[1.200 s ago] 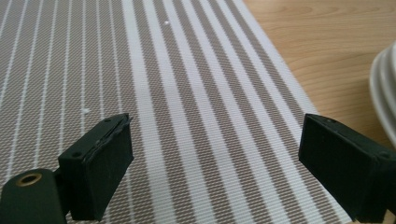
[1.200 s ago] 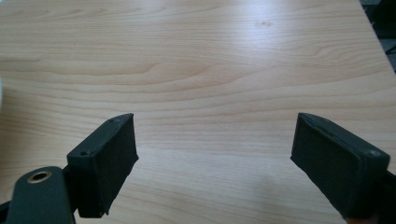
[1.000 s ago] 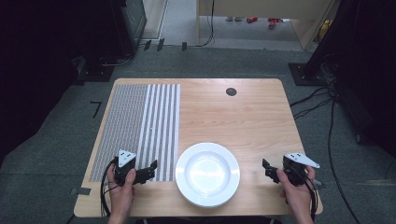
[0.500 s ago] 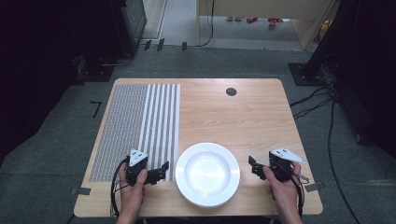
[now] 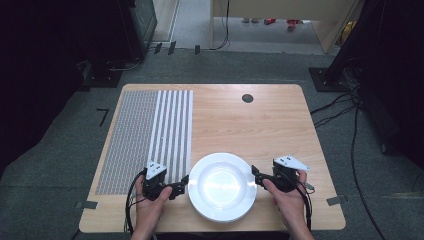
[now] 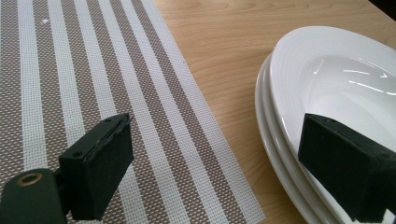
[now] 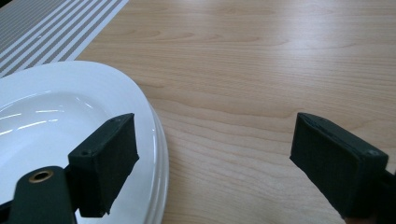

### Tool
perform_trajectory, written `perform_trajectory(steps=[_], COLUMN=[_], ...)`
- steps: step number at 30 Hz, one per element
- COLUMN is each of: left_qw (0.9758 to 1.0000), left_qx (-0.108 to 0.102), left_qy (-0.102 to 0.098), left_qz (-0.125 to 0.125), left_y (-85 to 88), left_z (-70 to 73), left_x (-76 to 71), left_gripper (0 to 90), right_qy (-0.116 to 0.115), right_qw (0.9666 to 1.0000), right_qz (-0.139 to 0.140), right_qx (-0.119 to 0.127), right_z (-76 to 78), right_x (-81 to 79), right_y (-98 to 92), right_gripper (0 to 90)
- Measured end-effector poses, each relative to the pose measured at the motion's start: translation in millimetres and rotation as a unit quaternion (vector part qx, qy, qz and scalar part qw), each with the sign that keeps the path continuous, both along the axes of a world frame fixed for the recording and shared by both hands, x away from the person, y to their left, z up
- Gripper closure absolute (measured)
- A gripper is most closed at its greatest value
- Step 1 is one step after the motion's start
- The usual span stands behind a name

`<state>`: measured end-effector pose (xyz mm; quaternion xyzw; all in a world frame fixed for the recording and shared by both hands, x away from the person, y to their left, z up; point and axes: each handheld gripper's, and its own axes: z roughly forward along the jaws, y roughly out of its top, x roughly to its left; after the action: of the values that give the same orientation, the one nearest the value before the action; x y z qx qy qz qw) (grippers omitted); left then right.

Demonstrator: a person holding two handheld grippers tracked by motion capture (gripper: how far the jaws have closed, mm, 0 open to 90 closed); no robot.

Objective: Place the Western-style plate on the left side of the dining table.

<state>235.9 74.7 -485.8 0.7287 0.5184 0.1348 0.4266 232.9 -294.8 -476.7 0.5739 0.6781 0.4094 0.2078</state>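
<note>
L gripper [image 5: 179,188] jaws apart, at stacked plates' [image 5: 221,186] left rim | R gripper [image 5: 258,179] jaws apart, at right rim | striped mat [image 5: 150,130] beside

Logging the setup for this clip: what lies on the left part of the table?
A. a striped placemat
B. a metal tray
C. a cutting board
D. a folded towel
A: a striped placemat of woven grey and white bands lies flat there, left of the stacked white plates.
</note>
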Motion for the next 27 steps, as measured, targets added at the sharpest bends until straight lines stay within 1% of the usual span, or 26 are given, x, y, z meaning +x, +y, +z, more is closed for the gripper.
perform_trajectory(steps=[4,5,8,9,10,11,13,14,15,16,18,20,21,22,23,25,26,27], left_qw=[1.0000,0.9999,0.9998,0.9998,0.9997,0.9996,0.9996,0.9996,0.9995,0.9995,0.9993,0.9992,0.9992,0.9991,0.9989,0.9988,0.9986,0.9981], left_qx=[-0.005,-0.006,-0.011,-0.010,-0.007,-0.005,-0.004,-0.004,-0.002,-0.003,-0.004,-0.005,-0.002,-0.008,-0.013,-0.014,-0.017,-0.021], left_qy=[-0.001,-0.001,-0.002,-0.002,-0.001,0.004,0.005,0.007,0.008,0.009,0.013,0.016,0.017,0.015,0.016,0.016,0.017,0.018], left_qz=[-0.006,-0.008,-0.016,-0.019,-0.023,-0.027,-0.028,-0.028,-0.030,-0.032,-0.034,-0.036,-0.037,-0.040,-0.042,-0.044,-0.048,-0.055], left_y=[-3.3,-4.4,-8.2,-9.9,-12.0,-15.9,-17.3,-18.7,-19.7,-20.5,-22.0,-23.4,-23.8,-24.0,-24.1,-25.0,-25.2,-26.3], left_z=[0.8,1.2,1.3,1.2,0.8,-0.2,-0.7,-1.2,-1.7,-2.1,-3.2,-4.4,-4.8,-5.0,-5.0,-5.1,-5.2,-5.8], left_x=[-2.1,-2.9,-4.8,-5.3,-5.9,-6.8,-7.5,-8.0,-8.2,-8.4,-8.7,-9.2,-9.7,-10.3,-10.8,-11.7,-11.9,-12.9], left_gripper=[10.3,10.3,10.3,10.4,10.4,10.4,11.0,13.5,13.6,13.6,14.2,15.4,16.0,19.6,25.5,26.4,28.8,34.0], right_qy=[0.003,0.004,0.004,0.003,0.003,0.003,0.002,0.004,0.002,0.002,-0.003,-0.007,-0.008,-0.009,-0.015,-0.018,-0.019,-0.020], right_qw=[1.0000,1.0000,1.0000,1.0000,1.0000,0.9999,0.9999,0.9999,0.9999,0.9999,0.9999,0.9999,0.9999,0.9999,0.9998,0.9997,0.9997,0.9997], right_qz=[0.004,0.008,0.008,0.004,0.004,0.000,-0.002,-0.003,-0.003,-0.003,-0.006,-0.006,-0.009,-0.009,-0.012,-0.015,-0.017,-0.016], right_qx=[-0.001,-0.002,-0.004,-0.007,-0.007,-0.014,-0.015,-0.013,-0.010,-0.010,-0.010,-0.008,-0.009,-0.011,-0.008,-0.006,-0.002,0.001], right_z=[-0.8,-1.7,-2.3,-3.3,-3.3,-5.2,-6.3,-7.0,-8.0,-8.0,-8.2,-8.6,-9.3,-10.2,-10.9,-11.0,-10.9,-10.9], right_x=[0.3,-0.4,-1.3,-2.4,-2.4,-3.5,-3.9,-4.6,-6.0,-6.0,-8.1,-10.1,-11.1,-12.0,-14.4,-15.5,-16.1,-17.4], right_y=[6.1,9.4,12.6,14.9,14.9,16.6,17.2,17.6,17.9,17.9,18.5,18.6,18.6,18.4,17.7,16.8,16.2,15.4], right_gripper=[15.6,16.5,18.5,20.4,20.4,22.3,23.1,24.6,28.2,28.2,32.0,34.1,34.2,35.2,38.4,39.9,41.0,44.2])
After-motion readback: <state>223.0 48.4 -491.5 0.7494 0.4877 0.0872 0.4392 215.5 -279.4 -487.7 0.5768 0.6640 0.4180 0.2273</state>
